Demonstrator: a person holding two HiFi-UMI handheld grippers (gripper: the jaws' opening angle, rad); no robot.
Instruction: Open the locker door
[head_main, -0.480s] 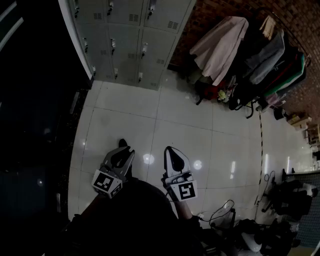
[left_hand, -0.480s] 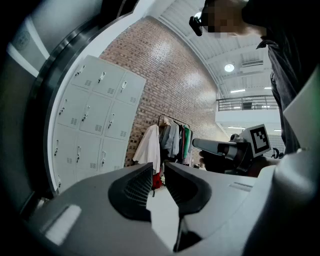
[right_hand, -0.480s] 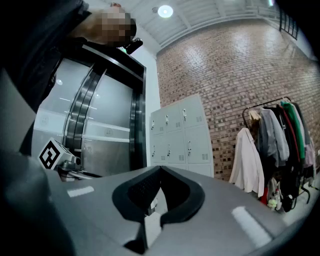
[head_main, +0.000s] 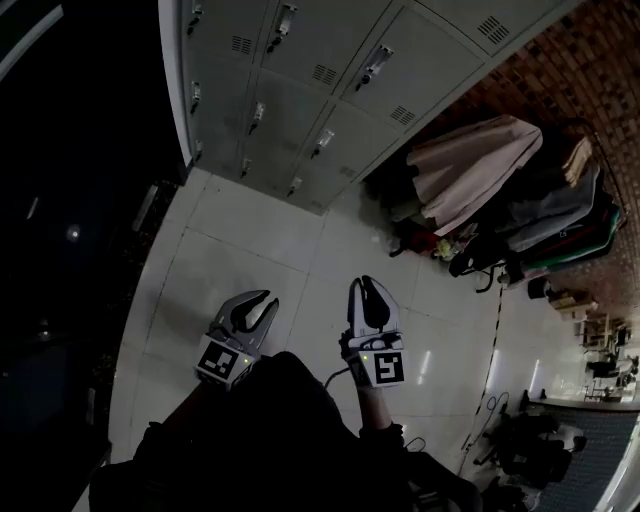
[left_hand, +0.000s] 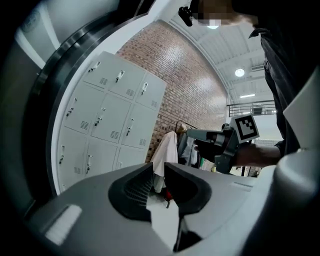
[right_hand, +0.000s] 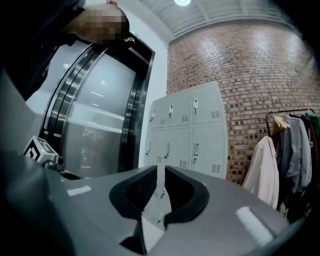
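A bank of grey lockers (head_main: 300, 90) stands ahead with all its doors closed; each door has a small latch handle and vents. It also shows in the left gripper view as lockers (left_hand: 105, 120) and in the right gripper view as lockers (right_hand: 185, 130). My left gripper (head_main: 255, 298) and right gripper (head_main: 368, 285) hang side by side over the white tiled floor (head_main: 250, 250), well short of the lockers. Both hold nothing, with jaws drawn together to a narrow slit, as seen on the left gripper (left_hand: 159, 172) and the right gripper (right_hand: 161, 175).
A rack of hanging coats (head_main: 500, 180) stands to the right of the lockers against a brick wall (right_hand: 260, 75). A dark glass door (head_main: 80, 200) fills the left side. Cables and bags (head_main: 530, 440) lie at the lower right.
The lockers now sit larger and more to the right in the head view. Both grippers have shifted slightly up and right; their jaws look unchanged.
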